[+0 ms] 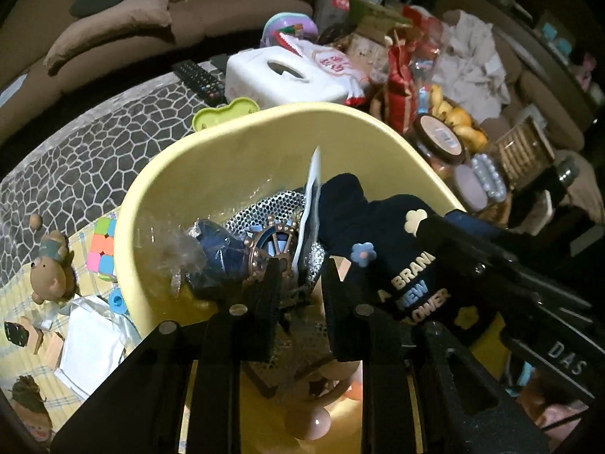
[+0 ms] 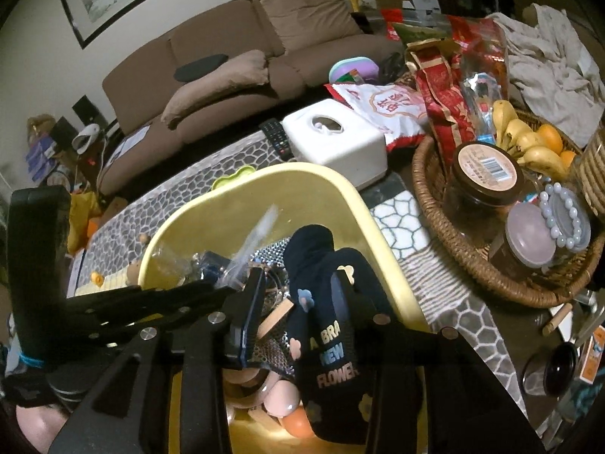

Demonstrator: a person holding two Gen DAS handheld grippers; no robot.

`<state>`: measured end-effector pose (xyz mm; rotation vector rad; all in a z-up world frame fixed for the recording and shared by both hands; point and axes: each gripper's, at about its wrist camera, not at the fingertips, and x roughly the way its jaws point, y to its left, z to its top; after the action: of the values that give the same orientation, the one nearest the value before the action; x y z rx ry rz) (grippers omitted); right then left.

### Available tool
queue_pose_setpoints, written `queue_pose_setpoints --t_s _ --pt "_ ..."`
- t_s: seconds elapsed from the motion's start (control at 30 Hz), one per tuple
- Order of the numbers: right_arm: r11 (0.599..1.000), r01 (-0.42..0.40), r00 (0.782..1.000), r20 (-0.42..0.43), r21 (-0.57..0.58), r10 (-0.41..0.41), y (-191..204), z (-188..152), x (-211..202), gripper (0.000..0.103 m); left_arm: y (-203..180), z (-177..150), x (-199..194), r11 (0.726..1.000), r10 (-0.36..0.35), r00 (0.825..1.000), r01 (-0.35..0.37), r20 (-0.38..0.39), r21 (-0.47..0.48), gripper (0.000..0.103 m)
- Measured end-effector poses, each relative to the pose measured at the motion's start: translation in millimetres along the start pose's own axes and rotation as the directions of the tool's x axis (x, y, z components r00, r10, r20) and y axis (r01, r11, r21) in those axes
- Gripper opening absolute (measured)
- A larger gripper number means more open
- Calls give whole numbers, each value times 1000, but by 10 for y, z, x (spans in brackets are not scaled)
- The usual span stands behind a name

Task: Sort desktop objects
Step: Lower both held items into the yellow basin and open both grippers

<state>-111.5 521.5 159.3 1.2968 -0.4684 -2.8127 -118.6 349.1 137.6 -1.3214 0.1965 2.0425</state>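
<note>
Left wrist view: the left gripper hangs open inside the pale yellow plastic bin, over a rhinestone wheel brooch. It could snag the clear wrapping there.

Right wrist view: the right gripper clamps the navy lettered sock inside the bin; the woven fruit basket crowds its right rim.

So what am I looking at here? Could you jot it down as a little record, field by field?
setting: cluttered living-room table, sofa behind
container: yellow tub, already holding items
left tool: open, over the tub's contents
right tool: around a dark sock printed "NEW FLOWER"; grip cannot be told
in tub: sock, silver mesh piece, peach balls
outside the tub: colour cube, bear figurine
nearby: white tissue box, wicker basket with jars and bananas
</note>
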Motion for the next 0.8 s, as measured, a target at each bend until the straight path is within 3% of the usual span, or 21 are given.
queue_pose_setpoints --t_s 0.23,0.43,0.67,0.8 --pt "1000 -5 1000 6 -9 5 46 0 -14 39 37 -6 -163 999 -26 999 27 39 -21 36" --pt "999 -18 1000 10 -44 19 227 -4 -22 49 208 -130 -577 998 -45 992 50 116 -38 50" --pt "997 -13 1000 -8 -77 12 403 -35 66 79 583 -382 -936 996 4 986 10 164 -86 75" --pt "996 -9 1000 -17 -87 8 483 -53 113 88 844 -522 -1110 987 6 979 27 206 -160 94"
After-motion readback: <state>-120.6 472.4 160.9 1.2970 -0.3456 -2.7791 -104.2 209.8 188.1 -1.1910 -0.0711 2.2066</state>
